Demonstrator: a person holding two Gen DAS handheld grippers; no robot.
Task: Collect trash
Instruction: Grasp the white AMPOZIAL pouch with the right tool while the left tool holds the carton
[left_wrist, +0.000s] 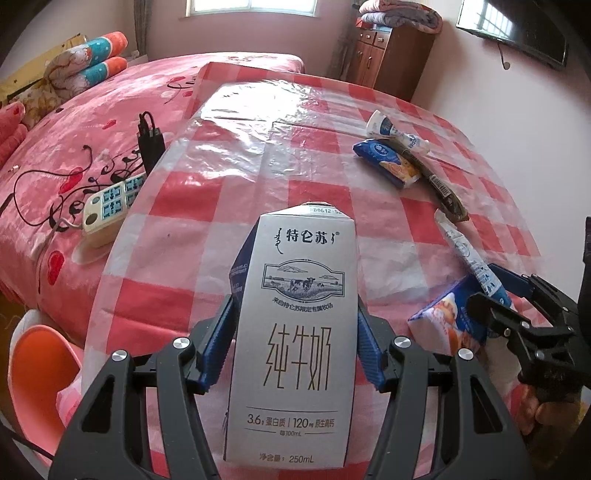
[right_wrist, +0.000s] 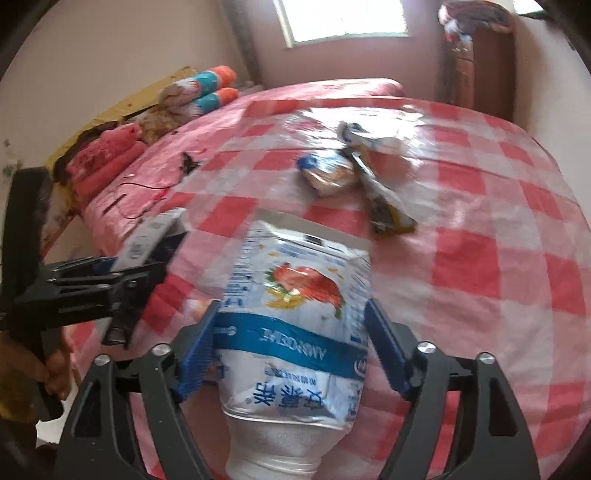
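Left hand-held gripper pinches milk carton; right hand-held gripper pinches yogurt pouch. Risk: crumpled pouch slipping out. Wrappers remain at 1 o'clock on tabletop.

A grey-white milk carton is clamped upright between the left gripper's blue pads, above a red-checked plastic tablecloth.
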